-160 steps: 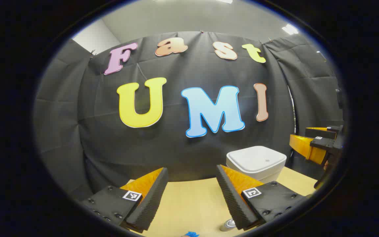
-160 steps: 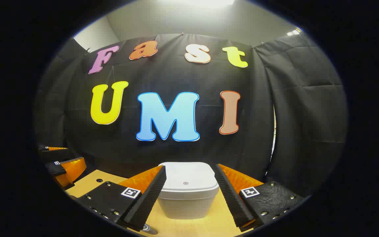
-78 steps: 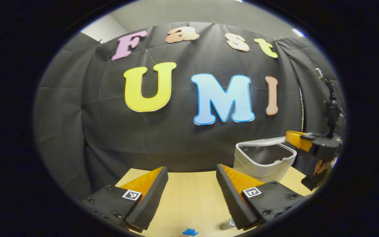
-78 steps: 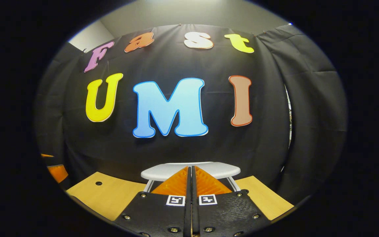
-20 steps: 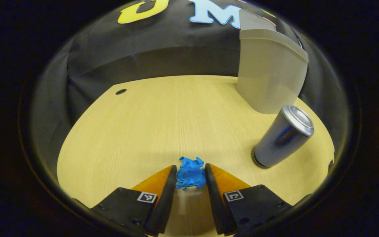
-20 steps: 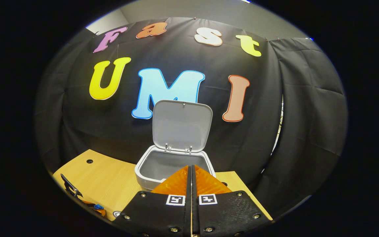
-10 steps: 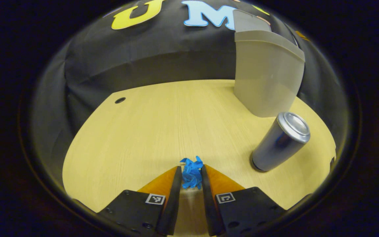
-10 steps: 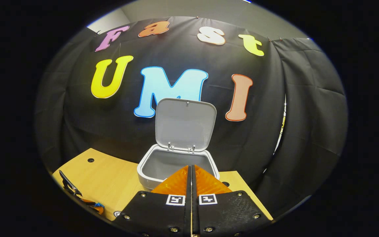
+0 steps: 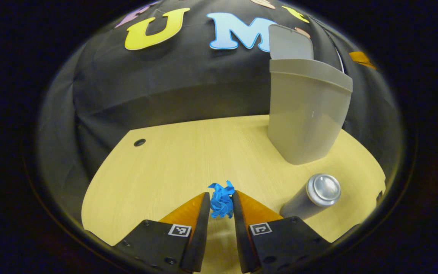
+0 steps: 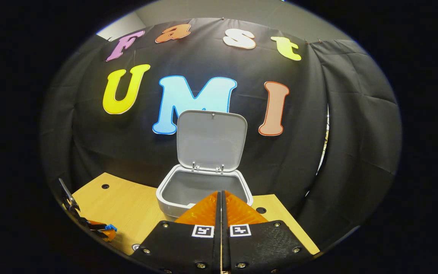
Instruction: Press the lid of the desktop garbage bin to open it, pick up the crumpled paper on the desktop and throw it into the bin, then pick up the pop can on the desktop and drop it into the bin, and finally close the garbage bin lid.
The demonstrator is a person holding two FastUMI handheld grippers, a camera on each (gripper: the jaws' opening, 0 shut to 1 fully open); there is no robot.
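- Since half a second ago the left gripper (image 9: 221,201) has lifted and tipped back: the bin sits lower in the left gripper view and the can is seen more from above, while the paper stays pinched between the fingers.
- Left gripper: both fingers press on the small blue crumpled paper ball (image 9: 221,198), which stands proud of the tips. Whether it has cleared the pale wooden desktop (image 9: 173,160) cannot be told for certain.
- Right gripper (image 10: 221,213): jaws fully together, empty, hovering just in front of the bin.
- Grey plastic desktop garbage bin (image 10: 200,188): open, its hinged grey lid (image 10: 211,140) upright against the booth wall — the opening faces up, unobstructed.
- Silver aluminium pop can (image 9: 312,196): upright on the desktop, near the bin's foot and to the right of the held paper, untouched.
- Handling judgement, paper: very light, soft and compressible; it gives under the pads, so a hold across its bulk is sound. It may cling briefly on release.
- Handling judgement, can: light, probably empty, thin-walled, smooth — liable to slip or dent. Take it across the mid-body, fingers either side, with moderate squeeze.
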